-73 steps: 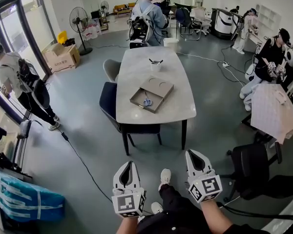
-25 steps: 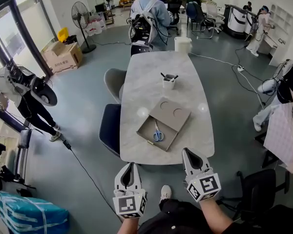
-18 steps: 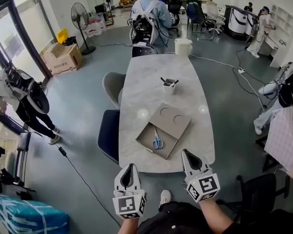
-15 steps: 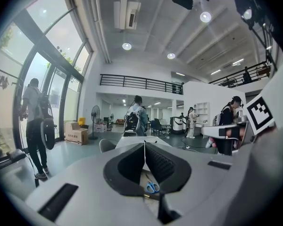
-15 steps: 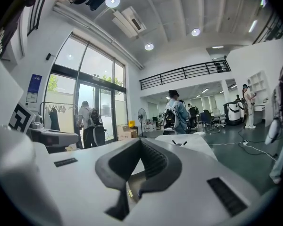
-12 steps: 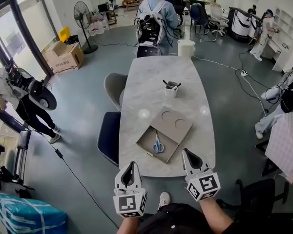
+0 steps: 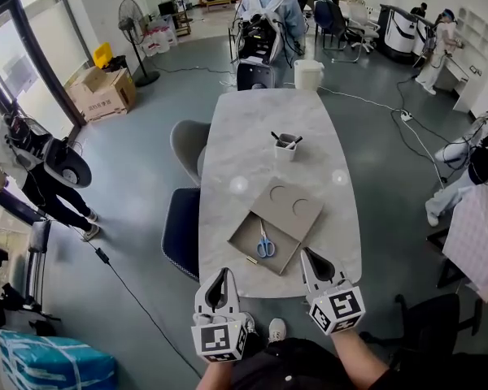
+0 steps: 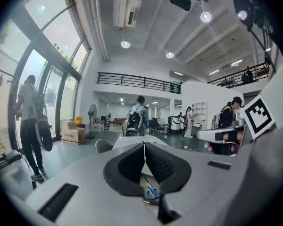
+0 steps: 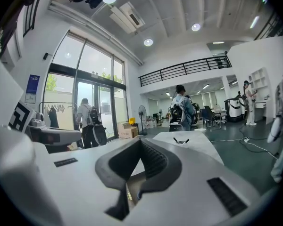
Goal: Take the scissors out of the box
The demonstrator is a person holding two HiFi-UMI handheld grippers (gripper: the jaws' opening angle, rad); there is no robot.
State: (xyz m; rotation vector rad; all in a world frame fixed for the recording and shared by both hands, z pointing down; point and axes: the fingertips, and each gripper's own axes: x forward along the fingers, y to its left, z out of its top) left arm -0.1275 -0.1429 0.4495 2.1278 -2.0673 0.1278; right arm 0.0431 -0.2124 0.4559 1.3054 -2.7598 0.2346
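Blue-handled scissors [image 7: 264, 244] lie inside a shallow open cardboard box [image 7: 246, 227] on the near half of a long pale marble table [image 7: 252, 128]. The box's lid [image 7: 287, 209] rests against its far side. My left gripper [image 7: 222, 272] is shut and empty, just short of the table's near edge, left of the box. My right gripper [image 7: 304, 253] is also shut and empty, at the near edge just right of the box. In the left gripper view the jaws [image 8: 144, 144] meet at their tips, with the scissors [image 8: 152, 192] beyond and below them. The right gripper [image 9: 140, 140] shows closed jaws too.
A small cup of pens [image 7: 285, 145] stands mid-table. A dark chair [image 7: 181, 230] and a grey chair [image 7: 187, 140] sit along the table's left side. A white bucket [image 7: 307, 75] and a person with a backpack [image 7: 264, 23] are at the far end. Another person [image 7: 32, 161] stands far left.
Both grippers have moved forward to the table's near edge, and the table and box now appear closer. Both jaws stayed shut. The people around the room shifted slightly.
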